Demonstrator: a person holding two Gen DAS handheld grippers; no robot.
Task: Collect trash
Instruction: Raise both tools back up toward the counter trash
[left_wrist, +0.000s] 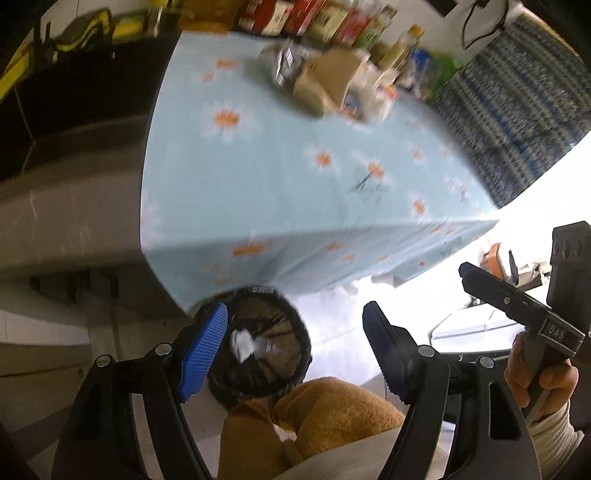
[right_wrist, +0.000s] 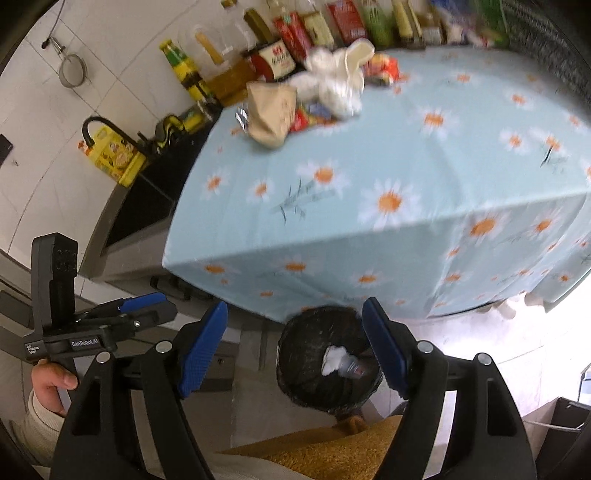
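Note:
A heap of trash lies at the far end of the table: a brown paper bag (right_wrist: 269, 110), white crumpled tissue (right_wrist: 338, 83) and red wrappers (right_wrist: 384, 68); the left wrist view shows the same heap (left_wrist: 328, 81), blurred. On the floor by the table's near edge stands a black-lined bin (right_wrist: 314, 332) holding a white paper wad (right_wrist: 334, 360) and a small bottle (right_wrist: 352, 367). My left gripper (left_wrist: 293, 350) hangs open above the bin (left_wrist: 273, 314), nothing between its pads. My right gripper (right_wrist: 293, 350) is open and empty too, over the bin's left side.
A light-blue daisy tablecloth (right_wrist: 369, 166) covers the table. Bottles and boxes (right_wrist: 314, 26) line its far edge. A dark sink with a yellow carton (right_wrist: 110, 155) lies to the left. A person's mustard-coloured clothing (right_wrist: 332, 450) shows below the grippers. Each gripper appears in the other's view.

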